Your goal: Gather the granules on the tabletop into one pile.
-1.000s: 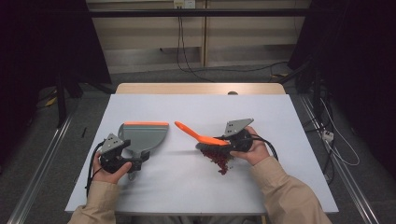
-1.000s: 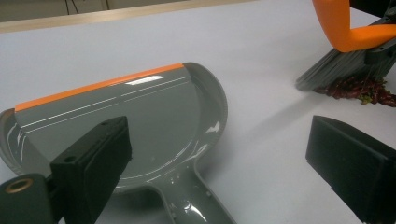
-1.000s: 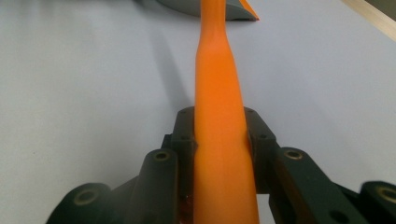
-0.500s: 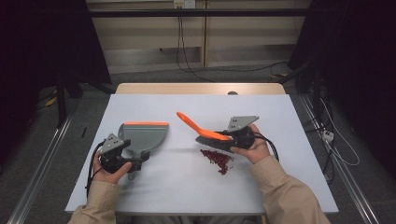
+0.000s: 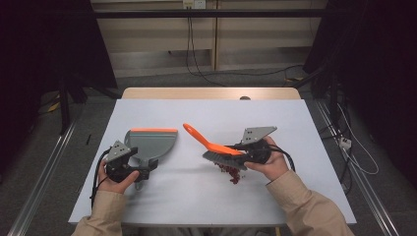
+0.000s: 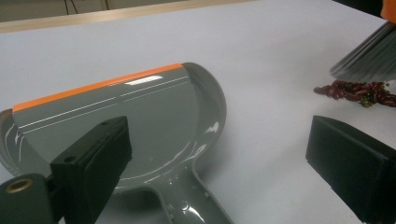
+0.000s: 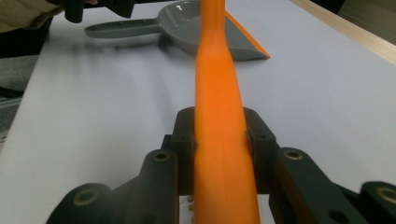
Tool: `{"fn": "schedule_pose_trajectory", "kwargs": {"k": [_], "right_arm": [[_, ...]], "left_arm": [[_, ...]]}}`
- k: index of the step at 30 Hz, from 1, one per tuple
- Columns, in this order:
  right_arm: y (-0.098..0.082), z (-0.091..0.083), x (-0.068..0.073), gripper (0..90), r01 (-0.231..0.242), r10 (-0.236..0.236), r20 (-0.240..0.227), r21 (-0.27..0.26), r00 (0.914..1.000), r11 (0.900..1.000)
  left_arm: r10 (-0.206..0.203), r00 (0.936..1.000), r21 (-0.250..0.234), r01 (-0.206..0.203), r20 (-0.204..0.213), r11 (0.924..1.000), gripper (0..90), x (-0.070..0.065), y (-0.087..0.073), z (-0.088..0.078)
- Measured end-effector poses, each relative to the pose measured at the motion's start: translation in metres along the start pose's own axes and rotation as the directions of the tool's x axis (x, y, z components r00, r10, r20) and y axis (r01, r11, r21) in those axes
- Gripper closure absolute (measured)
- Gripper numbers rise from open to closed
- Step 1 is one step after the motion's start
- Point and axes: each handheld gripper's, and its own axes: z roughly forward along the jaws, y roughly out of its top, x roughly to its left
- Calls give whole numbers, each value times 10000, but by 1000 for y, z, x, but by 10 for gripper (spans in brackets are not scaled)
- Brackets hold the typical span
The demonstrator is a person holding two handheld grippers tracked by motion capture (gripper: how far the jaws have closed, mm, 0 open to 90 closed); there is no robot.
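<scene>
A grey dustpan (image 5: 152,142) with an orange lip lies flat at the table's left. My left gripper (image 5: 147,169) stands open, its jaws wide apart on either side of the dustpan's handle (image 6: 187,205), not pressing it. My right gripper (image 5: 241,152) is shut on the orange handle of a brush (image 5: 206,140), seen up close as the brush handle (image 7: 219,107) clamped between the jaws. The grey bristles (image 5: 223,158) hang just above and left of a small pile of dark red bits (image 5: 233,173). In the left gripper view the bristles (image 6: 369,51) hover over the red bits (image 6: 359,91).
The white table top (image 5: 295,123) has a wooden strip along its far edge (image 5: 211,93). Metal rails and cables run on the floor to both sides. Bare table lies between dustpan and pile.
The brush has lifted off the red pile and shifted slightly back and up, uncovering the bits. The left gripper and dustpan have stayed put.
</scene>
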Motion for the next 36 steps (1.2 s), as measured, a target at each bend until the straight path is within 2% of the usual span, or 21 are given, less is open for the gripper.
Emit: {"fn": "schedule_pose_trajectory", "kwargs": {"k": [6, 11, 14, 20, 22, 23, 25, 29, 32, 36], "right_arm": [[-3, -1, 13, 711, -15, 21, -344, 182, 9994, 9998], [-6, -1, 25, 711, -67, 81, -805, 185, 9967, 9998], [-9, 2, 32, 711, -75, 109, -1179, 296, 9930, 9995], [-21, 8, 43, 711, -184, 290, -1960, 557, 9802, 9983], [-25, 10, 41, 711, 135, -8, -1755, 714, 9845, 9974], [-25, 10, 37, 711, -2, 121, -1731, 687, 9848, 9976], [-26, 10, 30, 711, 19, 94, -1543, 731, 9880, 9973], [-25, 14, 19, 710, 172, -67, -1620, 637, 9868, 9978], [-22, 17, 12, 710, 475, -373, -1558, 625, 9871, 9969], [-21, 21, 2, 710, 457, -368, -1492, 563, 9881, 9974]], "left_arm": [[-17, 10000, -9, 17, 6, 10000, 67, 0, 0, 0], [-16, 10000, -4, 16, 0, 10000, 67, 0, 0, 1], [-42, 10000, -25, 42, -19, 10000, 67, 1, 0, 0], [-84, 10000, -87, 84, -7, 9999, 69, 0, 0, 0], [-31, 10000, -26, 31, -12, 10000, 69, 0, 0, 0], [-8, 10000, -36, 8, -20, 10000, 69, 0, 0, 0], [-84, 10000, -94, 84, -30, 9999, 69, 0, 1, 0], [-1, 10000, -14, 1, -37, 10000, 69, 0, 1, 0], [-1, 10000, -29, 1, -33, 10000, 69, 0, 1, 0], [-30, 10000, -43, 30, -53, 10000, 69, 1, 0, 1]]}}
